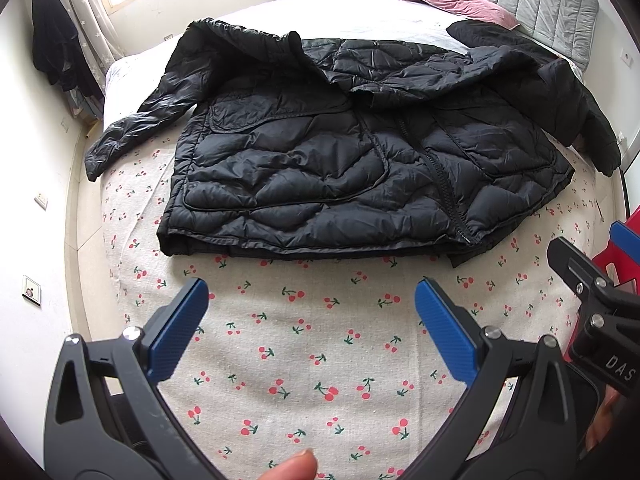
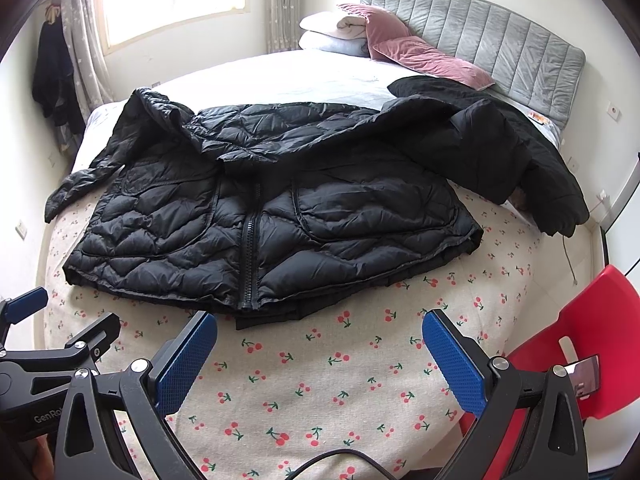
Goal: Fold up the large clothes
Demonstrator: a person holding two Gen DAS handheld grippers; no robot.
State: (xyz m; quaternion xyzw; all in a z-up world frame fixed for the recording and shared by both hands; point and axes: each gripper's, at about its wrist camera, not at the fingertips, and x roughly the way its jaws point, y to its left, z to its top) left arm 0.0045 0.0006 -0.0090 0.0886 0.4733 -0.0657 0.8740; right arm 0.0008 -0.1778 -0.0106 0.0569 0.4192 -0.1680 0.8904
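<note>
Folding not yet begun, by my judgement; my left gripper (image 1: pixel 312 312) and right gripper (image 2: pixel 320 344) both gape wide, empty, hovering over near edge of bed (image 2: pixel 304 392); black puffer jacket (image 2: pixel 256 208) lies front-up mid-bed, zipped partway, 2 sleeves spread toward left and right edges; next move likely calls for pinching 1 sleeve, drawing it across body; cherry-print sheet underneath; pillows (image 2: pixel 332 32) and grey headboard (image 2: pixel 480 32) at far end; red chair (image 2: pixel 592 340) beside right edge.

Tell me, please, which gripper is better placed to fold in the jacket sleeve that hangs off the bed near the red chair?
The right gripper, probably. It is open and sits on the red chair side, nearer that sleeve of the jacket. The left gripper, also open, faces the opposite half.
</note>
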